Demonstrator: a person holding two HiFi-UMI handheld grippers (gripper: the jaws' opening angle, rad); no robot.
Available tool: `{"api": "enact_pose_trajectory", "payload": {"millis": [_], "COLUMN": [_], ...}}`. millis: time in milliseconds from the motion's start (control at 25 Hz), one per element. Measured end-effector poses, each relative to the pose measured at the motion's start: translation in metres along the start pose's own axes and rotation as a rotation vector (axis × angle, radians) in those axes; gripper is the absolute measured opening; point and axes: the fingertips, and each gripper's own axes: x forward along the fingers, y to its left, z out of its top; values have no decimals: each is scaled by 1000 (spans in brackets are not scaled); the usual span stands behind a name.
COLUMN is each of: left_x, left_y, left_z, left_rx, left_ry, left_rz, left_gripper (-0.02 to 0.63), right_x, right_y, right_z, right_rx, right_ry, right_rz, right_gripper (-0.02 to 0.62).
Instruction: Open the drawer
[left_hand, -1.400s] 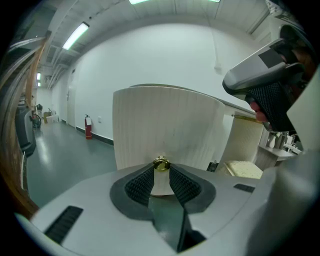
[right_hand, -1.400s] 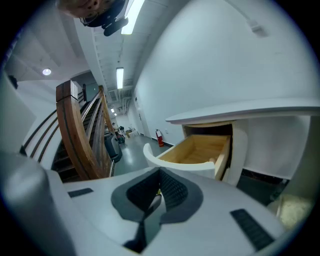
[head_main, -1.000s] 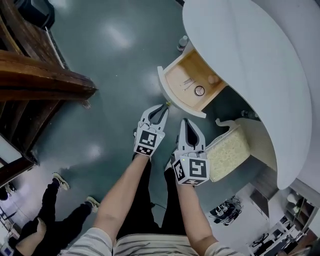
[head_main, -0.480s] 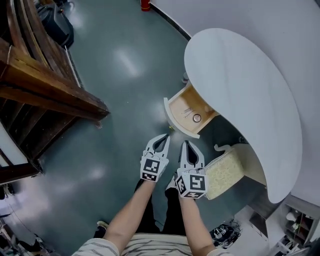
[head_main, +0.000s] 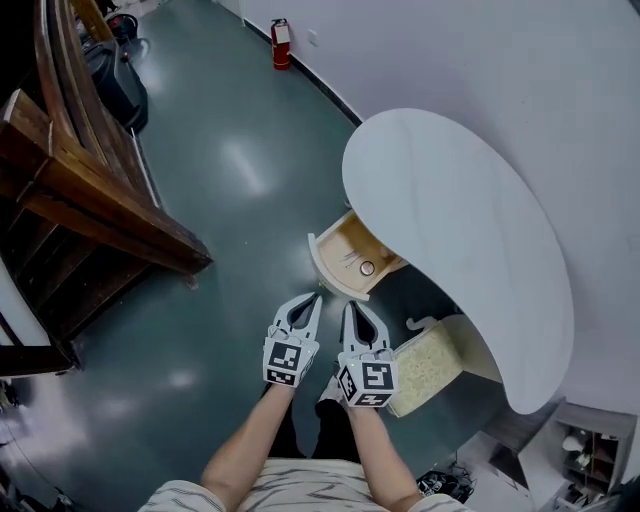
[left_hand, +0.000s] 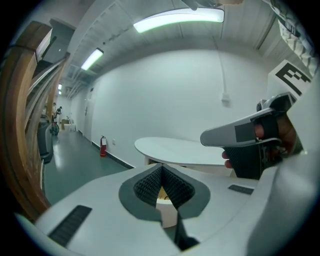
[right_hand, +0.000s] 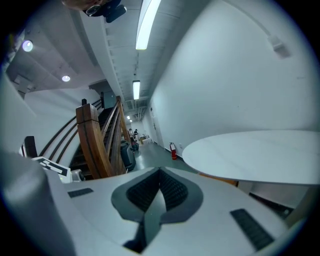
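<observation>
- Wood-lined drawer (head_main: 352, 258) stands pulled out from under the white table (head_main: 450, 210), at the table's edge nearest the grippers. Its curved white front faces them and the inside is open to the head view.
- Inside the drawer I see a small round item (head_main: 367, 268) and some thin bits beside it, too small to ID.
- L gripper (head_main: 315, 298): jaws closed tip to tip, nothing between the pads. It hangs off the table's edge, near the drawer front but apart from it.
- R gripper (head_main: 349, 306): jaws closed as well, empty. It sits just beside the L one, on the table side, also clear of the drawer.
- Both point toward the drawer and table, approx parallel, w/ the marker cubes back toward the person's bare forearms (head_main: 245, 455).
- L gripper view: table top ahead, past the closed tips. The R gripper and the fingers holding it show at that view's right.
- R gripper view: table top ahead and to the right, wooden stair rail (right_hand: 95, 140) to the left.
- Pale textured box (head_main: 425, 362) sits under the table, just beside the R gripper.
- Dark teal floor (head_main: 230, 170) runs away from the table, glossy w/ light patches.
- Stair rail is well apart from the table, across the floor.
- Red fire extinguisher (head_main: 281, 45) stands against the wall (head_main: 480, 60), past the table's far end.
</observation>
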Motion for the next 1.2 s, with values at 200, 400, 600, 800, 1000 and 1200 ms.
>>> {"api": "enact_pose_trajectory", "payload": {"millis": [200, 400, 600, 800, 1000, 1200], "left_x": [-15, -35, -49, -69, -88, -105], "left_y": [-8, -14, -39, -43, -62, -76], "left_z": [46, 91, 126, 164, 210, 236], "left_rx": [18, 60, 56, 36, 54, 71], "left_ry": [-37, -74, -87, -107, -161, -206], "left_rz": [11, 41, 23, 40, 19, -5], "left_gripper": [6, 6, 6, 6, 6, 6], "right_x": [-17, -28, -47, -60, -83, -96], "right_y": [5, 11, 15, 25, 31, 46], "right_z": [32, 62, 97, 129, 161, 181], "right_rx": [-11, -31, -56, -68, -87, -100], "right_ry": [-10, -25, -60, -77, -103, -135], "right_rz": [22, 38, 44, 58, 88, 100], "right_gripper": [14, 14, 14, 14, 14, 14]}}
